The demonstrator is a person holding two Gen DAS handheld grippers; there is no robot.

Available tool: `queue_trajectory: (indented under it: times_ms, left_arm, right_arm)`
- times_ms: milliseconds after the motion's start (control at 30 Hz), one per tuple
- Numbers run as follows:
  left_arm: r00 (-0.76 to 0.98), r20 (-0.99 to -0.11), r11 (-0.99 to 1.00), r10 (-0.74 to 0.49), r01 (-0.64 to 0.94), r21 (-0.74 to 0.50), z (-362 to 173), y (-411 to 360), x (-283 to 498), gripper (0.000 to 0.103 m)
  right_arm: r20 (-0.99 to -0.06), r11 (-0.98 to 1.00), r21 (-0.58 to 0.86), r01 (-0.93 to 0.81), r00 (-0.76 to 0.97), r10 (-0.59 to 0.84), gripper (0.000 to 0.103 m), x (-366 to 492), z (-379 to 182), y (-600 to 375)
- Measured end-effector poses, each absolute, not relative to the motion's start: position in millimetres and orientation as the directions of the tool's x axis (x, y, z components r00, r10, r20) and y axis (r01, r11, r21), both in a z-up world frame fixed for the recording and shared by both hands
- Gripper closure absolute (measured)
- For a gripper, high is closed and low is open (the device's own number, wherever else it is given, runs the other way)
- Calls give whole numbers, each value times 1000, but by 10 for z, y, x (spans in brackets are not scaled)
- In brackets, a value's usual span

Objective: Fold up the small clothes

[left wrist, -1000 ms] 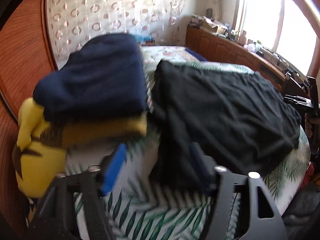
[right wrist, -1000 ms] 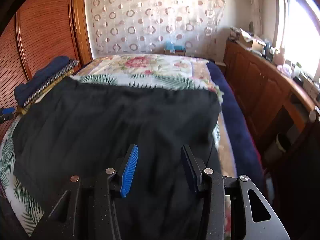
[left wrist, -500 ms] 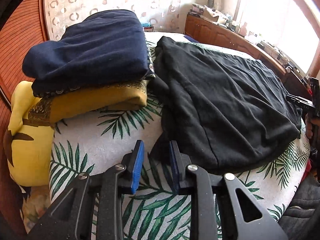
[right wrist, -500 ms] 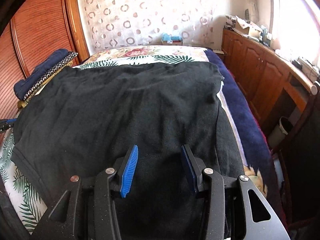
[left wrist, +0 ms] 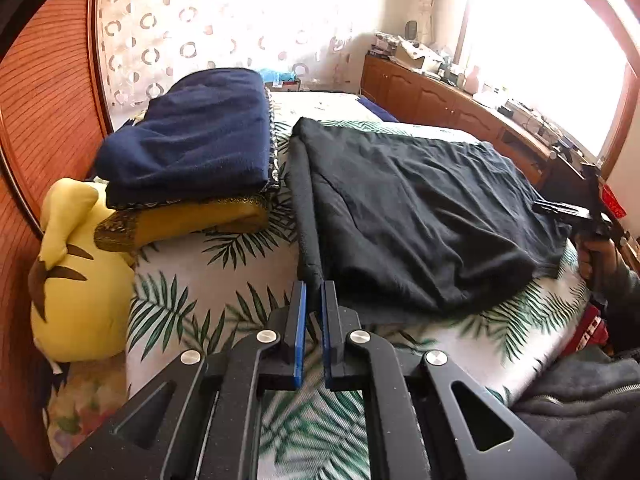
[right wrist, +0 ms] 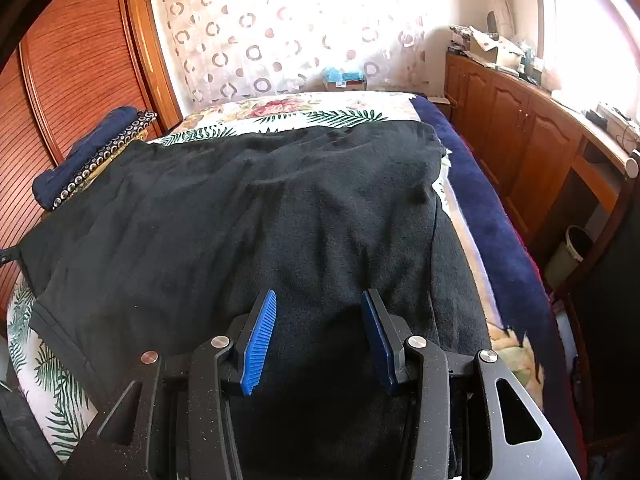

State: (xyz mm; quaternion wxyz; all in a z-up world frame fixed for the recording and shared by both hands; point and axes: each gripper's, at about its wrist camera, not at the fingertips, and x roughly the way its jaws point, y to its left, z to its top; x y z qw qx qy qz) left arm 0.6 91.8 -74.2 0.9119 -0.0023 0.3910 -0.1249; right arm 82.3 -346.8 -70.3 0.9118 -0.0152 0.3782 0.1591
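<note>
A black garment [left wrist: 420,216] is seen spread across a bed [left wrist: 224,280] covered with a palm-leaf sheet, its near left corner drawn out into a narrow strip. That strip is pinched by the left gripper [left wrist: 314,292], whose jaws have just been closing and now stand almost together on the cloth. The right gripper [right wrist: 318,300] is held low over the near edge of the same garment, its blue pads [right wrist: 260,340] parted at a middling width with fabric lying beneath them; no clamping is shown. Folded navy [left wrist: 192,136] and mustard [left wrist: 180,220] clothes are stacked to the left, beside a yellow plush toy [left wrist: 76,280]. Wooden cabinets [right wrist: 516,136] are lined along the right wall.
</note>
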Motion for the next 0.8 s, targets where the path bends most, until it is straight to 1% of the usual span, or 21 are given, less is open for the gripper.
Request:
queue_trajectory:
  times_ms: [200, 300, 333, 367, 400, 433, 467, 533, 667, 800]
  left_arm:
    - [618, -765, 978, -181, 196, -74, -936, 896, 66, 94]
    - [627, -757, 979, -183, 189, -80, -959, 900, 61, 75]
    - [634, -751, 978, -186, 191, -82, -947, 893, 60, 62]
    - [643, -740, 977, -195, 197, -87, -921, 876, 54, 56]
    - [649, -733, 975, -204, 202, -92, -906, 865, 50, 54]
    - [652, -729, 974, -211, 207, -97, -892, 846, 57, 49]
    - [655, -725, 973, -215, 209, -99, -883, 827, 61, 47]
    - [666, -715, 973, -214, 208, -98, -873, 778, 87, 47]
    - [662, -716, 971, -224, 219, -101, -913, 678, 198, 47]
    - [654, -721, 969, -227, 226, -100, -961, 605, 285, 47]
  right_arm:
    - [-695, 948, 96, -302, 662, 281, 57, 819, -715, -3471]
    - [-695, 949, 94, -302, 663, 280, 57, 815, -717, -3480]
    - [-696, 949, 89, -304, 662, 277, 57, 814, -720, -3477]
    - [-698, 948, 86, -305, 660, 276, 57, 813, -709, -3474]
    - [-698, 949, 82, -304, 662, 273, 57, 805, -694, -3479]
    - [-692, 950, 77, -303, 670, 270, 57, 790, -674, -3490]
    - [-688, 950, 74, -302, 675, 268, 57, 767, -650, -3511]
    - [-677, 954, 67, -293, 689, 259, 57, 705, -590, -3579]
    - [-669, 969, 21, -244, 717, 195, 56, 572, -513, -3791]
    - [-681, 982, 26, -186, 716, 153, 56, 475, -545, -4019]
